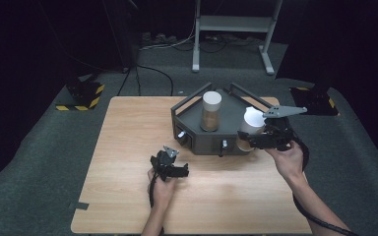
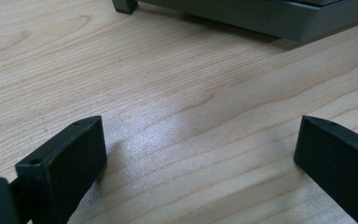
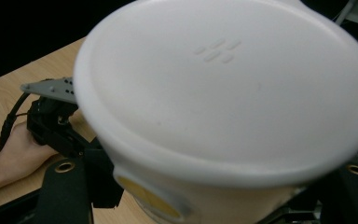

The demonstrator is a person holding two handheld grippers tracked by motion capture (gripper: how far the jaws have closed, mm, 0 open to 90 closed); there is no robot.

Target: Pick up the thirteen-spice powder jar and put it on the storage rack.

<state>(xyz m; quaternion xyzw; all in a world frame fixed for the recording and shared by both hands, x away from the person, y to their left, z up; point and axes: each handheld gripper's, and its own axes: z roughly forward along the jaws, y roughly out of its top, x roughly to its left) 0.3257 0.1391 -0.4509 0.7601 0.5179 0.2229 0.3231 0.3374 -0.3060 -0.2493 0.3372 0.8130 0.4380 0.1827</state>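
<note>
A jar with a white lid (image 1: 210, 112) and tan contents stands upright on the grey knobbed box (image 1: 202, 140) at the table's middle back. A second white-lidded jar (image 1: 252, 122) is at the box's front right corner, and my right gripper (image 1: 248, 140) is shut on it. In the right gripper view that jar's lid (image 3: 228, 84) looms close between the jaws, with a yellowish label below it. My left gripper (image 1: 179, 172) rests low over the table in front of the box. It stands open (image 2: 200, 154) with bare wood between the jaws. The box's lower edge (image 2: 261, 16) lies just ahead of it.
The wooden table (image 1: 128, 196) has free room at left and front. On the floor behind it are a white stand frame (image 1: 234, 24), cables and two black bases with yellow stripes (image 1: 81, 96). The left hand and gripper (image 3: 51, 121) show beyond the held jar.
</note>
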